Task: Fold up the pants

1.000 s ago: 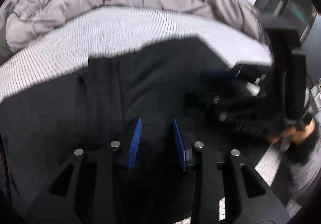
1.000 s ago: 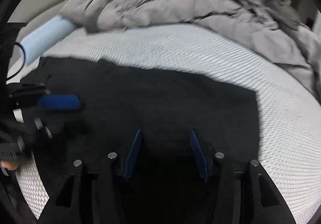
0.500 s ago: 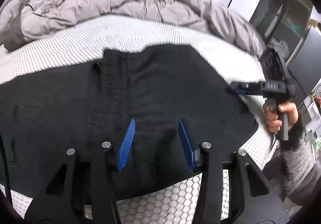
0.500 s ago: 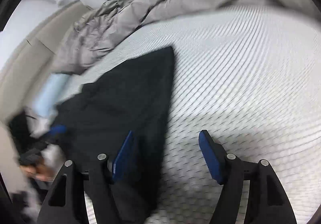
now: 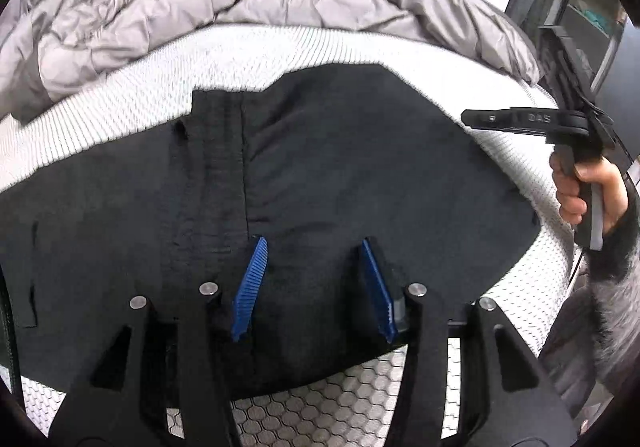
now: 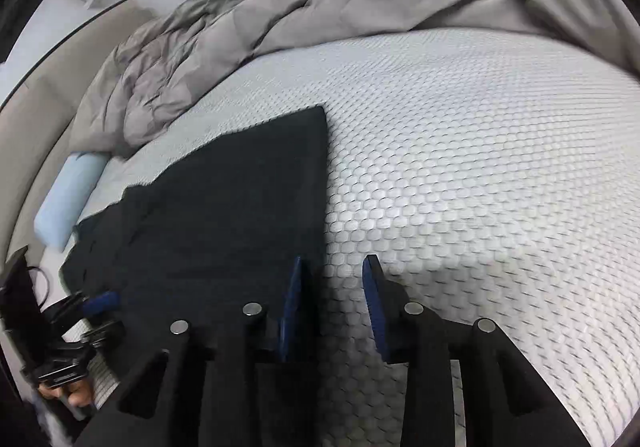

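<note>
A honeycomb-patterned mattress (image 6: 460,151) carries flat black pants (image 5: 320,187), a rumpled grey duvet (image 6: 280,19) and a pale blue roll (image 6: 68,199).

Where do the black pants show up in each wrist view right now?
Left wrist: the pants fill the middle, spread flat on the white mattress cover, running under the left gripper.
Right wrist: the pants lie left of centre, their straight edge at the right gripper, whose jaws are closing.
Shared landmark: the grey quilt, bunched along the far side, across the top of the right view too.
</note>
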{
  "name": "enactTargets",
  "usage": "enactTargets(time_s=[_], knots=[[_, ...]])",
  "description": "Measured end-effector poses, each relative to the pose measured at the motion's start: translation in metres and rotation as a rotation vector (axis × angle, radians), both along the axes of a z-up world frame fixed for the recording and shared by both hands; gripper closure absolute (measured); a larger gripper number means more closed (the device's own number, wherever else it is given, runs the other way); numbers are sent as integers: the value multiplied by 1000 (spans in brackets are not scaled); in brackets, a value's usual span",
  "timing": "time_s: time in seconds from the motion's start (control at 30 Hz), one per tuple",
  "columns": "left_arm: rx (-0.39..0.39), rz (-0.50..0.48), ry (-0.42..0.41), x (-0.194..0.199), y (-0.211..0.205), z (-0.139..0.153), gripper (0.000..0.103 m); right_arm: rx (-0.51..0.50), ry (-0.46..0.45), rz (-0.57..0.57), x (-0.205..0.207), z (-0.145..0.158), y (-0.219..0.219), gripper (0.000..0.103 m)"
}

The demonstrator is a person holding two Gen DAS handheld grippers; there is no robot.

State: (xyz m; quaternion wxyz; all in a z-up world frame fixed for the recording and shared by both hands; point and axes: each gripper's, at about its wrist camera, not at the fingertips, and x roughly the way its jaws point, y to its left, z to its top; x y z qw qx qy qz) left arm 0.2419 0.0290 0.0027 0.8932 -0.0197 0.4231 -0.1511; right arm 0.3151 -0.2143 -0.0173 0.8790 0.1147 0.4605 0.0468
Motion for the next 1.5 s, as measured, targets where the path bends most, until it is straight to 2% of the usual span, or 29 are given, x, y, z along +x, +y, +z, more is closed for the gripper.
enactTargets(time_s=[0.07, 0.13, 0.17, 0.23, 0.3, 0.4, 0.5, 0.53, 0.57, 0.6, 0.67, 0.7, 0.77, 0.83, 0.9, 0.97, 1.03, 1.1, 1.13, 1.17, 1.2, 1.27, 1.33, 1.37, 1.4, 1.5], knots=[[-10, -33, -33, -2, -9, 8, 57, -26, -89, 38, -20, 20, 6, 70], [6, -63, -33, 2, -26, 6, 57, -60, -138, 114, -31, 29, 27, 63], [11, -72, -21, 6, -33, 1, 57, -61, -135, 170, -34, 29, 44, 63], [44, -83, 1, 13, -45, -9, 57, -62, -87, 300, -32, 10, 81, 63], [63, -102, 16, 13, -47, -15, 57, -120, -25, 358, -26, -12, 106, 63], [94, -123, 17, -1, -40, -16, 57, -228, -2, 402, -30, -26, 113, 63], [122, -97, 21, -21, -27, -22, 51, -357, 0, 337, -46, -19, 87, 61], [115, -89, 22, -28, -21, -24, 51, -358, 6, 304, -51, -19, 74, 58], [99, -81, 17, -34, -17, -23, 51, -314, 18, 275, -54, -21, 64, 48], [73, -67, 6, -41, -13, -20, 51, -260, 21, 250, -64, -21, 53, 44], [28, -46, -13, -52, -4, -11, 51, -70, 6, 206, -71, -16, 29, 44], [-10, -25, -30, -58, 3, -5, 51, -7, -1, 194, -71, -14, 22, 44], [-75, 53, -70, -68, 21, 6, 51, 169, -20, 166, -65, -15, 6, 44], [-106, 142, -89, -73, 41, 9, 50, 288, 23, 125, -52, -29, -2, 46], [-143, 266, -89, -79, 68, 8, 50, 319, 57, 86, -38, -42, -2, 78], [-168, 358, -88, -85, 91, 9, 50, 351, 49, 94, -27, -37, -2, 95], [-194, 465, -103, -96, 119, 9, 50, 312, -50, 123, -30, -13, 6, 96], [-211, 559, -93, -109, 147, 5, 50, 258, -73, 132, -47, -9, 2, 96], [-224, 591, -86, -116, 158, 1, 50, 176, -44, 123, -45, -15, 5, 95], [-240, 619, -80, -122, 168, -2, 50, 93, 15, 119, -44, -27, 6, 90], [-261, 651, -73, -128, 179, -5, 50, 75, 62, 119, -41, -35, 4, 88], [-301, 710, -60, -141, 198, -9, 50, 137, 42, 90, -45, -33, -1, 83], [-312, 754, -63, -151, 211, -11, 50, 175, 6, 79, -53, -17, -8, 68], [-314, 786, -59, -155, 220, -13, 50, 181, -27, 64, -59, -9, -12, 52], [-319, 809, -48, -156, 229, -18, 50, 187, -58, 44, -66, -3, -17, 40], [-408, 895, 0, -146, 259, -31, 50, 232, -82, 18, -76, 3, -29, 39]])
